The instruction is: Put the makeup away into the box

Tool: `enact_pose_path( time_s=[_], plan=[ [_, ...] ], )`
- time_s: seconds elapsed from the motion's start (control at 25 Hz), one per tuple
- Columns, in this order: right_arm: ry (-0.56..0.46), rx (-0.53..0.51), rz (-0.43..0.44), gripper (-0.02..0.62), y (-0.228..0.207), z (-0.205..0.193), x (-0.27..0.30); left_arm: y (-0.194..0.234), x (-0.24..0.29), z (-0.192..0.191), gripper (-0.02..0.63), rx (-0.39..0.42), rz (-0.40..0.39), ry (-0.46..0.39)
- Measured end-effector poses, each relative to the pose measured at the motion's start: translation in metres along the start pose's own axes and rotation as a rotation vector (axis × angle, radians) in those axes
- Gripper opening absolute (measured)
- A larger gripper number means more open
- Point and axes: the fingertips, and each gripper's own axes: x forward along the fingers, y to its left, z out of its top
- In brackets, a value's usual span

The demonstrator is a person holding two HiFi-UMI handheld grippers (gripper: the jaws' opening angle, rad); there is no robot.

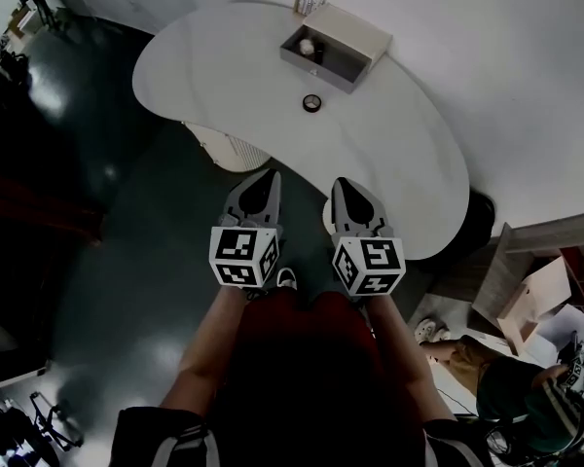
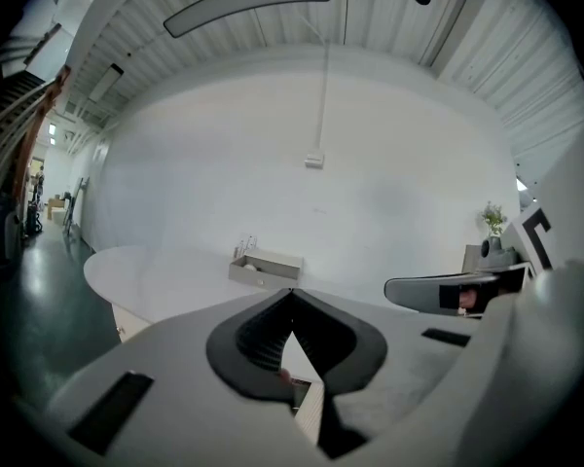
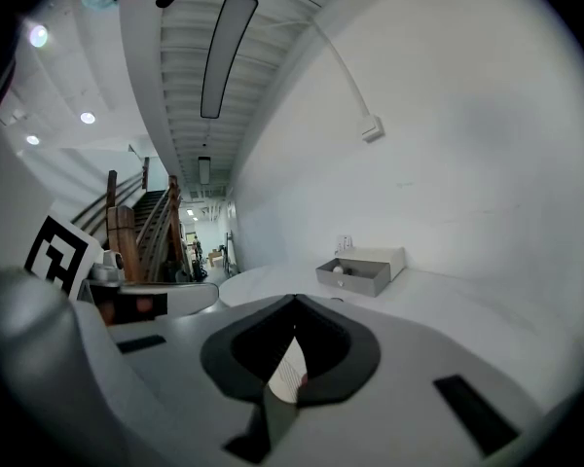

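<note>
An open grey box (image 1: pixel 329 49) stands at the far side of the white curved table (image 1: pixel 409 163), with a pale round item (image 1: pixel 307 46) inside it. A small dark round makeup pot (image 1: pixel 312 103) lies on the table just in front of the box. Both grippers hang over the floor, short of the table's near edge, and point toward the box. My left gripper (image 1: pixel 270 176) is shut and empty; its tips meet in the left gripper view (image 2: pixel 292 292), with the box (image 2: pixel 265 269) beyond. My right gripper (image 1: pixel 342 184) also looks shut and empty (image 3: pixel 294 300), the box (image 3: pixel 362 272) ahead.
Small bottles (image 1: pixel 311 0) stand behind the box by the wall. A white ribbed cabinet (image 1: pixel 229 149) sits under the table's near left side. At the lower right are cardboard boxes (image 1: pixel 540 295) and a seated person (image 1: pixel 526 397). The floor is dark and glossy.
</note>
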Motion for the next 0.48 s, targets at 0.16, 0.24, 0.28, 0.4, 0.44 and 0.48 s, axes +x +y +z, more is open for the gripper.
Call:
enact_pose_path(
  time_s=[0.16, 0.24, 0.28, 0.4, 0.44, 0.48],
  plan=[
    [0.006, -0.014, -0.009, 0.014, 0.004, 0.003, 0.01, 0.008, 0.005, -0.004, 0.021, -0.011, -0.021, 0.026],
    [0.005, -0.02, -0.018, 0.014, 0.003, 0.006, 0.014, 0.011, 0.007, -0.005, 0.021, -0.005, -0.026, 0.035],
    [0.003, -0.022, -0.024, 0.014, 0.003, 0.007, 0.016, 0.012, 0.008, -0.004, 0.021, 0.0, -0.023, 0.035],
    [0.005, -0.024, -0.038, 0.014, 0.001, 0.009, 0.02, 0.018, 0.012, -0.001, 0.021, 0.003, -0.013, 0.03],
    [0.008, -0.025, -0.042, 0.014, 0.0, 0.008, 0.021, 0.019, 0.013, 0.0, 0.021, 0.001, -0.014, 0.03],
    [0.012, -0.026, -0.047, 0.014, -0.002, 0.008, 0.022, 0.02, 0.016, 0.0, 0.021, 0.0, -0.017, 0.03]
  ],
)
